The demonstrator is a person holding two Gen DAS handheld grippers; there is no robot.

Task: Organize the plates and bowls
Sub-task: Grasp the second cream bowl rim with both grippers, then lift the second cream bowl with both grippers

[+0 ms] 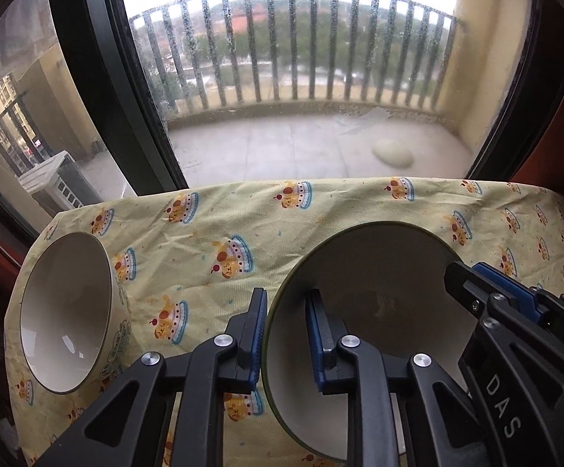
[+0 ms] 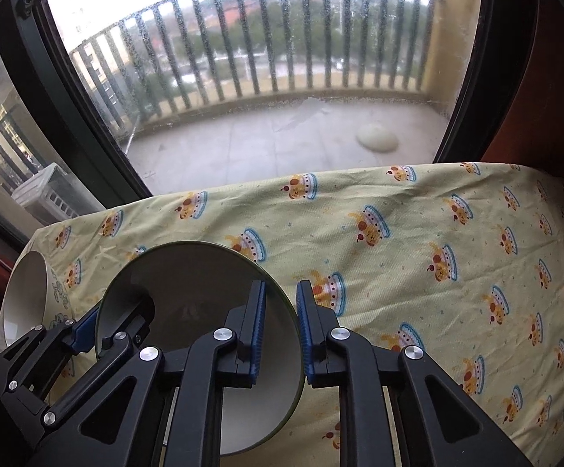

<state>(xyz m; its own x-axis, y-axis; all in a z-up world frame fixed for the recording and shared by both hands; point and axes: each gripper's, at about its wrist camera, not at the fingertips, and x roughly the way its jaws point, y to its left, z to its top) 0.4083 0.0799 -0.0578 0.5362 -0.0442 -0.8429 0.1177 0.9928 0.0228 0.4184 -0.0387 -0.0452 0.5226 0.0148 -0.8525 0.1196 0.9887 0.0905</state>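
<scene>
- Green-rimmed bowl (image 1: 363,311) sits on the patterned cloth (image 1: 204,233), a white bowl (image 1: 64,311) well apart to its left.
- Left gripper (image 1: 285,334) clamps its left rim; right gripper (image 2: 282,330) clamps the right rim.
- We should lift both sides evenly and keep it level, we judge.
</scene>
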